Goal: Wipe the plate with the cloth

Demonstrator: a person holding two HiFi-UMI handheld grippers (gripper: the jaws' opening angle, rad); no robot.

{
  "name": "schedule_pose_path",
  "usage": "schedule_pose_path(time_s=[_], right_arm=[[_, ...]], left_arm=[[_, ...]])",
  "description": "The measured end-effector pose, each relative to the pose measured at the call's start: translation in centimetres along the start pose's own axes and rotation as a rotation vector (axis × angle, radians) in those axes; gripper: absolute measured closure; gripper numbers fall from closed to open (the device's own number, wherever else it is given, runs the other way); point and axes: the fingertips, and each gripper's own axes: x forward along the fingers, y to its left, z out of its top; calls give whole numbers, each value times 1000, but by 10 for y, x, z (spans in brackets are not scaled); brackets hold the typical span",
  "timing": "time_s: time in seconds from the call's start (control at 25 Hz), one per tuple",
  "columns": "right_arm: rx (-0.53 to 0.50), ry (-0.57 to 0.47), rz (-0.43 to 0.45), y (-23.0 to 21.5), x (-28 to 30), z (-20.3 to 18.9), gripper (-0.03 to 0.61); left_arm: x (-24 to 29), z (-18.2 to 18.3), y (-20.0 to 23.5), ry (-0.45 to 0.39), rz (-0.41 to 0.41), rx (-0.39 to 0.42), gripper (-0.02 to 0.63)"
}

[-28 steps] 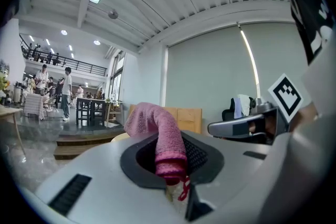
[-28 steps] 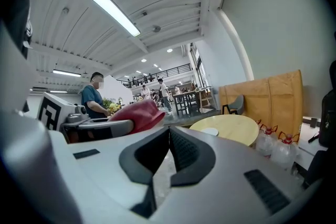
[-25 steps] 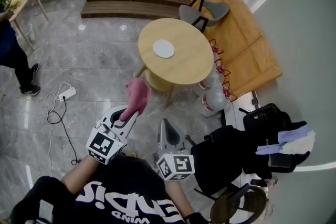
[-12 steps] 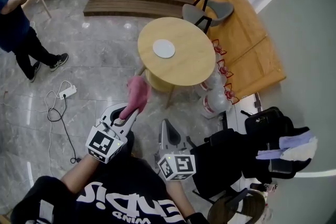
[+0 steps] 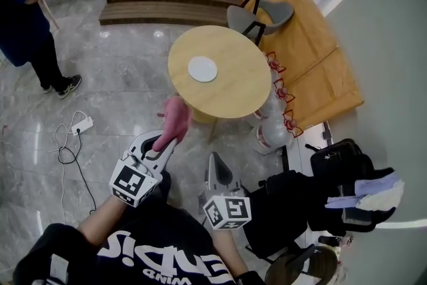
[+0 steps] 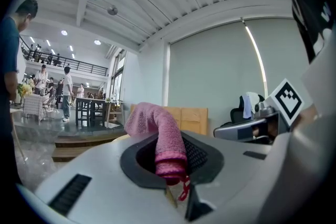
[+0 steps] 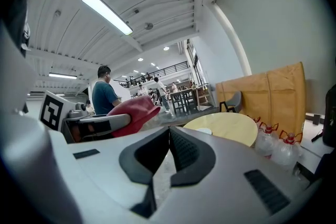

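cloth [image 6: 167, 147] between left fingers [image 6: 209, 159]

cloth [image 6: 164, 140]: lower end hidden between jaws | table [image 5: 233, 80]: near edge partly behind cloth | bystander [image 5: 21, 18]: cut off at top-left corner

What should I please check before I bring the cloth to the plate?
1. Pink knitted cloth clamped in left tongs: ok.
2. Right tongs shut and empty: ok.
3. Small white round plate lying flat on round wooden table: ok.
4. Cloth touching plate: not ok, it is held short of the table.
5. Dirt on plate: cannot tell.
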Motion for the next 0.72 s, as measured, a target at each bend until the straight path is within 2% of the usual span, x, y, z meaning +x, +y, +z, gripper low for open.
schedule_pose_path(time_s=[0.72], right_arm=[[48,5,-41,-19,130,24,555]], left_arm=[[83,-2,109,43,-54,-7,561]])
